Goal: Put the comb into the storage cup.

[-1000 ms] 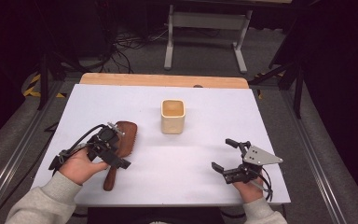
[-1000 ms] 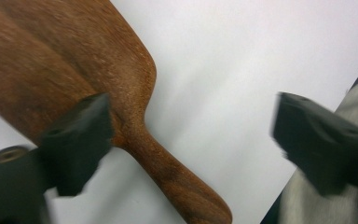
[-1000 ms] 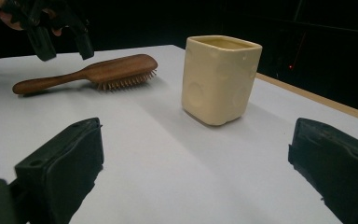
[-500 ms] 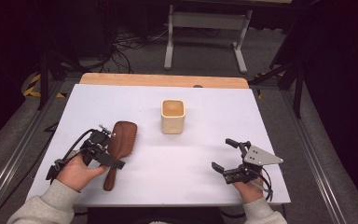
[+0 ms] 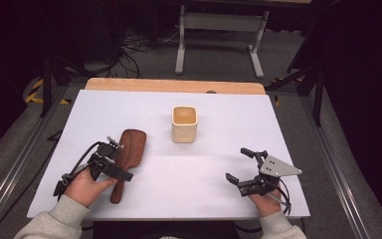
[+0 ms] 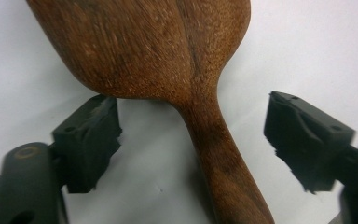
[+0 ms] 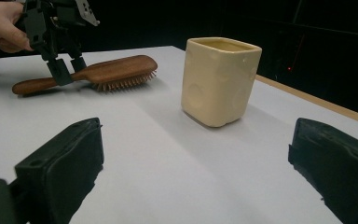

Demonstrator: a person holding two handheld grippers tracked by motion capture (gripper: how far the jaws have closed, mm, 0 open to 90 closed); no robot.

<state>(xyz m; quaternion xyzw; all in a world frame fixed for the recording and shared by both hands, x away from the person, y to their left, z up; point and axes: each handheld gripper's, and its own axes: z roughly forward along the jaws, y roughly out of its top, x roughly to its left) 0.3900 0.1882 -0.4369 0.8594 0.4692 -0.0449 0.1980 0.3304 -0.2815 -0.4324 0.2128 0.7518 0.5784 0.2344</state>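
Observation:
A brown wooden hairbrush [image 5: 131, 145] lies bristles down on the left of the white table [image 5: 278, 129], its handle pointing toward the person. My left gripper [image 5: 121, 160] is open, one jaw on each side of the handle where it meets the head. In the left gripper view the handle [image 6: 214, 154] runs between the two black pads [image 6: 91, 140] without touching either. A cream square cup [image 5: 184, 124] stands upright at mid-table. My right gripper [image 5: 238, 164] rests open near the front right, holding nothing. The right gripper view faces the cup [image 7: 221, 81] and the hairbrush [image 7: 107, 70].
A wooden strip [image 5: 174, 85] runs along the table's far edge. Beyond it are a grey floor, cables and a white metal stand [image 5: 219, 30]. Bare white surface lies between the cup and the right gripper.
My left gripper has drawn back from over the brush head toward the person and now straddles the handle. The brush, the cup and the right gripper have not moved.

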